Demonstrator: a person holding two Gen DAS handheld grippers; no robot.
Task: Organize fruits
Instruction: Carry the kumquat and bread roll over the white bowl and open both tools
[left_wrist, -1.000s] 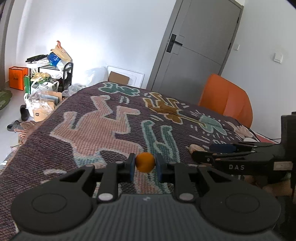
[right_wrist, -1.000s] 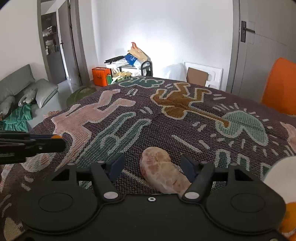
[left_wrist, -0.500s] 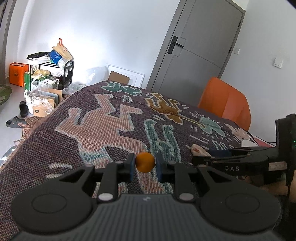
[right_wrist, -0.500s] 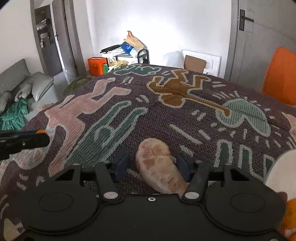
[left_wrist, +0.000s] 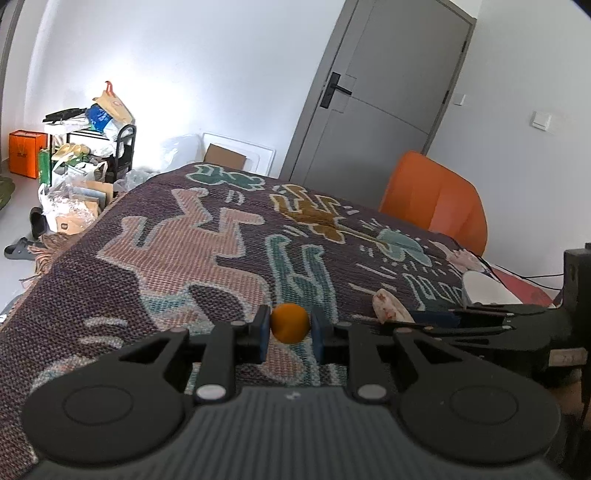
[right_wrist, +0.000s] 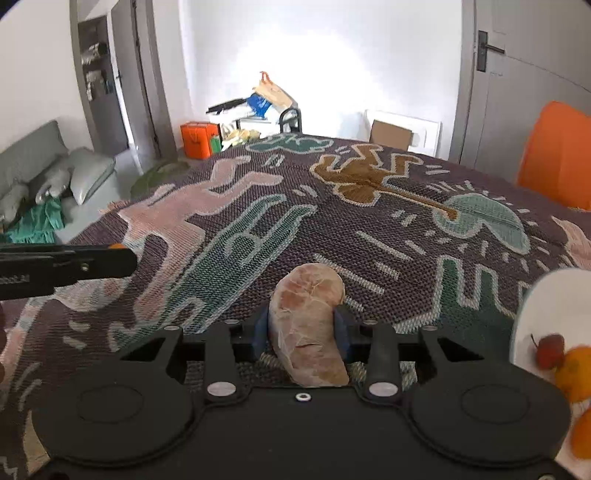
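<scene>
My left gripper is shut on a small round orange fruit, held just above the patterned blanket. In the right wrist view it reaches in from the left as a left gripper. My right gripper has its jaws closing on a pinkish mottled oblong piece, and both blue pads touch its sides. That piece and the right gripper also show at the right of the left wrist view. A white plate at the right edge holds orange fruits and a small red fruit.
An orange chair stands past the blanket's far right side, before a grey door. Bags, boxes and a cart crowd the floor at the far left. A grey sofa lies left of the blanket.
The right jaws have drawn in from wide apart until they touch the pinkish piece. The left gripper has kept its grip on the orange fruit and barely moved.
</scene>
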